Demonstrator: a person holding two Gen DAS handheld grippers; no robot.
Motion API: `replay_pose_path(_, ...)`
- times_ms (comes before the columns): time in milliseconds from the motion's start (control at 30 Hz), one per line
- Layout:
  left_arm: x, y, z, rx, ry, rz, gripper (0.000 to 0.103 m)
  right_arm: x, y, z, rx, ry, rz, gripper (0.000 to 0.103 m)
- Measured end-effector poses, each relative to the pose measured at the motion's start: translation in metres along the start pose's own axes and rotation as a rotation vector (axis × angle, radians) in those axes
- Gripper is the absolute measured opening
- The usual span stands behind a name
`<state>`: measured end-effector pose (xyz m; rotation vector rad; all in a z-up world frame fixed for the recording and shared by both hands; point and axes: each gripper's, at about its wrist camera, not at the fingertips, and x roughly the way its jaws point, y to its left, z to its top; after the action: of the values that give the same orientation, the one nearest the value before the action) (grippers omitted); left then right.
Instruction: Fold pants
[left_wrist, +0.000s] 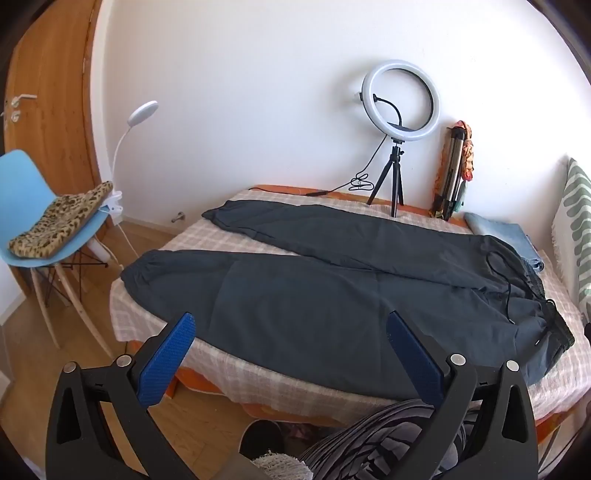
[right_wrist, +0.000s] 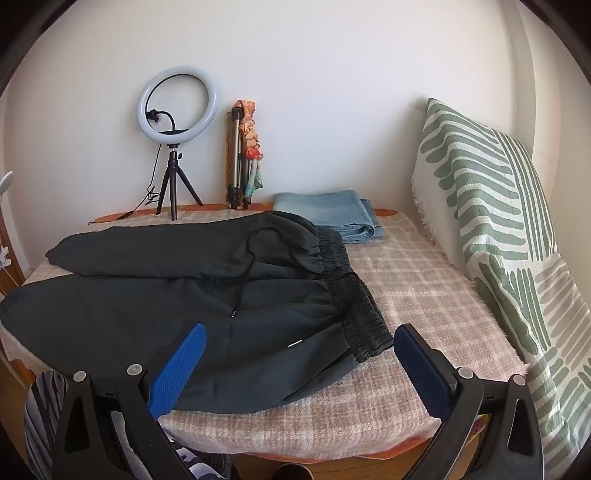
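seeing dark jogger pants (left_wrist: 332, 295) running nine to three; my right gripper (right_wrist: 299, 354), agape like my left gripper (left_wrist: 291, 347), sits nearer the waistband (right_wrist: 354, 295) at twelve.

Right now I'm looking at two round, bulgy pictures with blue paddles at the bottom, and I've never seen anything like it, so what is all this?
No robot here: a person holds one hand tool in each hand, each with a small wide-angle camera looking along its two blue-padded fingers. One picture comes from the left tongs, the other from the right tongs.

Both look at a bed with a pink-and-white checked cover. On it lie dark grey drawstring pants, spread flat with the legs apart and not yet folded. Behind them sit folded light-blue jeans and a white ring light on a small black tripod. A green-and-white patterned cushion leans at the side, and a pale blue chair stands beside the bed.

Both tongs are wide open and hold nothing.
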<state>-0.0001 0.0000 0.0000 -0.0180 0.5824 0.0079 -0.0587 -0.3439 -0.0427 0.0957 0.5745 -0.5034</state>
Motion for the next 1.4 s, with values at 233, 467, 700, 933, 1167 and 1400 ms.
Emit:
replay_pose_path(233, -0.01, -0.004, -0.002, 0.004, -0.043, 0.016, 0.103, -0.001, 0.0, 0.001, -0.004, -0.009, -0.003, 0.103)
replay_pose_path(467, 0.001, 0.003, 0.0, -0.021, 0.003, 0.0, 0.103, -0.003, 0.0, 0.001, -0.004, -0.007, -0.003, 0.103)
replay_pose_path(700, -0.001, 0.002, 0.001, 0.0, -0.005, 0.005, 0.103, -0.005, 0.002, 0.001, -0.005, -0.008, -0.001, 0.103)
replay_pose_path(933, -0.004, -0.005, 0.005, 0.0, -0.02, 0.016, 0.103, -0.002, -0.001, 0.002, -0.005, -0.002, 0.002, 0.103)
replay_pose_path(1167, -0.006, -0.005, 0.005, 0.004, -0.031, 0.018, 0.103, -0.002, -0.001, 0.002, -0.004, -0.001, 0.002, 0.103)
replay_pose_path(1400, -0.007, -0.005, 0.008, 0.003, -0.035, 0.016, 0.103, -0.002, -0.001, 0.001, -0.003, 0.0, 0.005, 0.103)
